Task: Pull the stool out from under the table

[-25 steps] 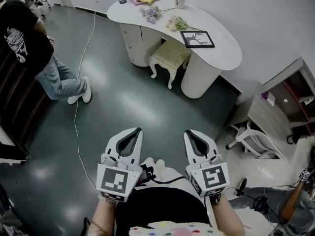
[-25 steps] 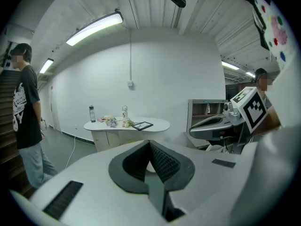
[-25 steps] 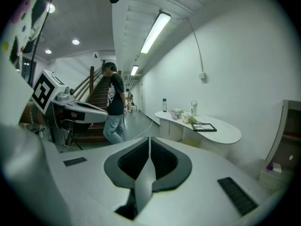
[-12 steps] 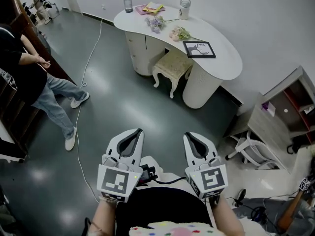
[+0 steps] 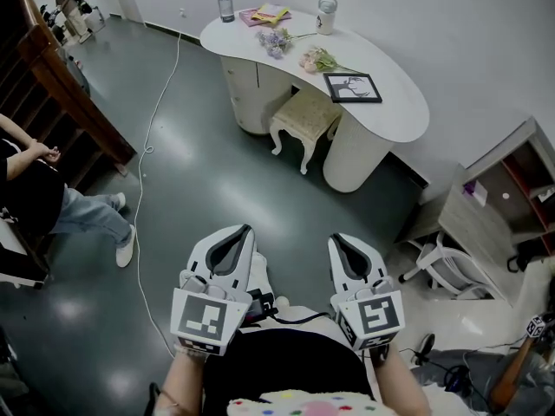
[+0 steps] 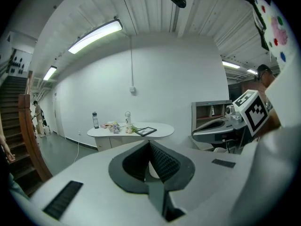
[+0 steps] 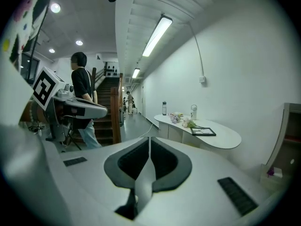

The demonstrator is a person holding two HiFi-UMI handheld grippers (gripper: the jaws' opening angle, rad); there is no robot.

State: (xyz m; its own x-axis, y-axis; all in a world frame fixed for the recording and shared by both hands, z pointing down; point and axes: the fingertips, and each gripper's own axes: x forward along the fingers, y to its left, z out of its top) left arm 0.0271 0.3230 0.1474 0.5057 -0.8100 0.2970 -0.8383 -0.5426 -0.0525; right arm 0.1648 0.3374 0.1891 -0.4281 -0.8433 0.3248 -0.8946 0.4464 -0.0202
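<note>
The stool (image 5: 303,115) sits partly under the white table (image 5: 403,111), far ahead of both sets of jaws. The left gripper (image 5: 243,230) and the right gripper (image 5: 335,237) are side by side. Both have jaws pressed together, with nothing between them.

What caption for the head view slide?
Left gripper and right gripper, both shut and empty, face a white curved table with a cream cushioned stool partly under it.
</note>
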